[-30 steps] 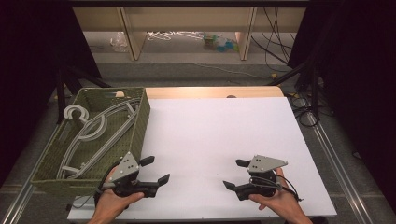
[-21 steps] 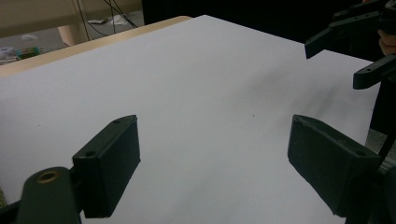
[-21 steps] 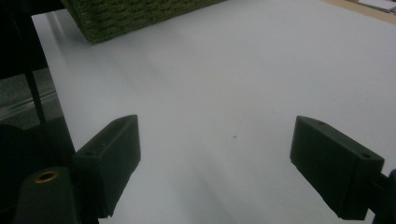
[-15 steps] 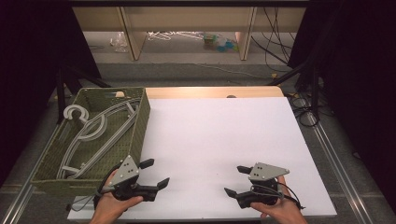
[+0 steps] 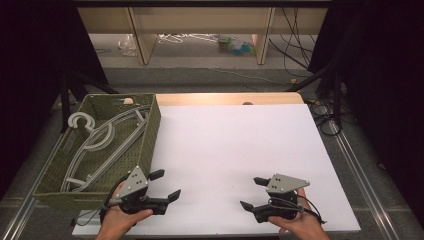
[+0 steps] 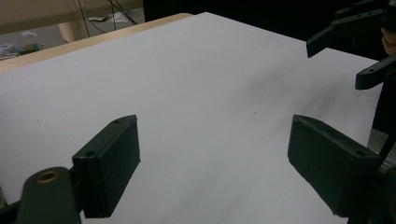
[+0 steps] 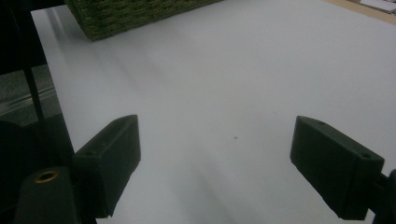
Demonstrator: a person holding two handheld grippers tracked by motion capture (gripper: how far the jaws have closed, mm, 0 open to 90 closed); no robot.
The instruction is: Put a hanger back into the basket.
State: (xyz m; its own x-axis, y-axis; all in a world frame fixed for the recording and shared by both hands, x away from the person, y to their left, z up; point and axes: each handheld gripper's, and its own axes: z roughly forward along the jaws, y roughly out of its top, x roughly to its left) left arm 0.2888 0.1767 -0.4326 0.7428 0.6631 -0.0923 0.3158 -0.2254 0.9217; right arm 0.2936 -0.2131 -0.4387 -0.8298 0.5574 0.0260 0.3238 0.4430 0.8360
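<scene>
the woven green basket (image 5: 150, 131) sat at the left edge of the smooth white table (image 5: 235, 145), and pale grey plastic hangers (image 5: 100, 145) with curved hooks lay inside it. the left gripper (image 5: 168, 186) hovered just right of the basket's near corner, its flat black jaws spread wide and empty. the right gripper (image 5: 252, 192) hung well to the right of the basket, jaws likewise wide and empty. the left gripper view showed the other gripper's jaw tips; the right gripper view caught the basket's coarse weave (image 7: 135, 14).
</scene>
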